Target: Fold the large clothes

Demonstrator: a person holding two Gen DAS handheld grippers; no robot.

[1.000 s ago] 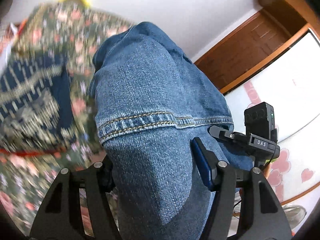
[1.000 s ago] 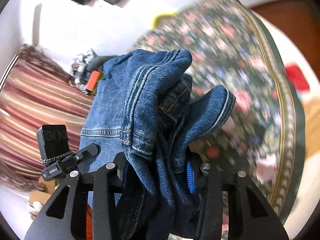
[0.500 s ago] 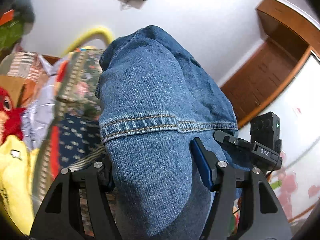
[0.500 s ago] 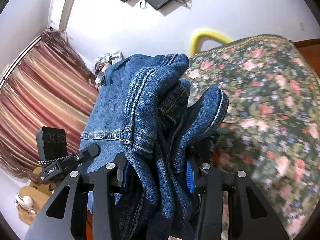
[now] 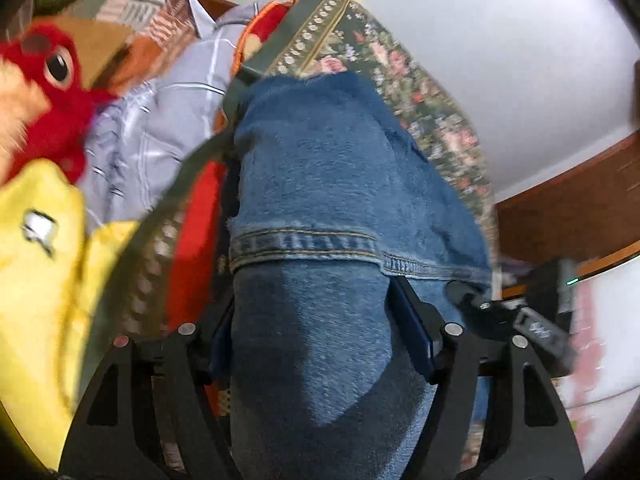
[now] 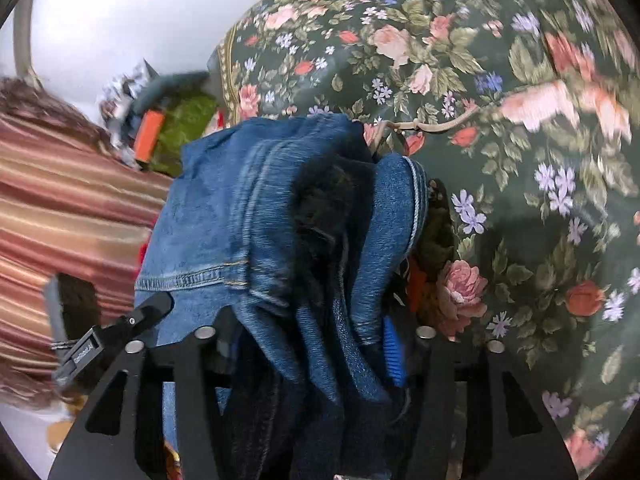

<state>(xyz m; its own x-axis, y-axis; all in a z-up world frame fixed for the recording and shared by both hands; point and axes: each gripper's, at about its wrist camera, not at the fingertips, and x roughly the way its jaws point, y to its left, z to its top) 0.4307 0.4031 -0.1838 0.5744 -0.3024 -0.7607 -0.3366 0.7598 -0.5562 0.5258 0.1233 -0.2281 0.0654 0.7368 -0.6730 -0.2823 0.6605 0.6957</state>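
A pair of blue denim jeans [image 5: 332, 184] is held by both grippers. My left gripper [image 5: 320, 344] is shut on a thick fold of the jeans with a stitched hem across it. My right gripper [image 6: 312, 344] is shut on a bunched part of the same jeans [image 6: 248, 208], several layers hanging over its fingers. The jeans hang over a bed covered with a dark floral bedspread [image 6: 500, 160]. The other gripper shows at the edge of each view. Both views are motion-blurred.
In the left wrist view a red plush toy [image 5: 52, 92], a yellow soft item [image 5: 36, 272] and a pale striped shirt [image 5: 160, 120] lie at the left. A wooden door frame [image 5: 568, 212] is at the right. Striped curtains [image 6: 60, 200] hang at the left in the right wrist view.
Both grippers have tipped downward toward the bed with the jeans still held. The wall and ceiling have left the views; the bedspread and the pile of items now fill them.
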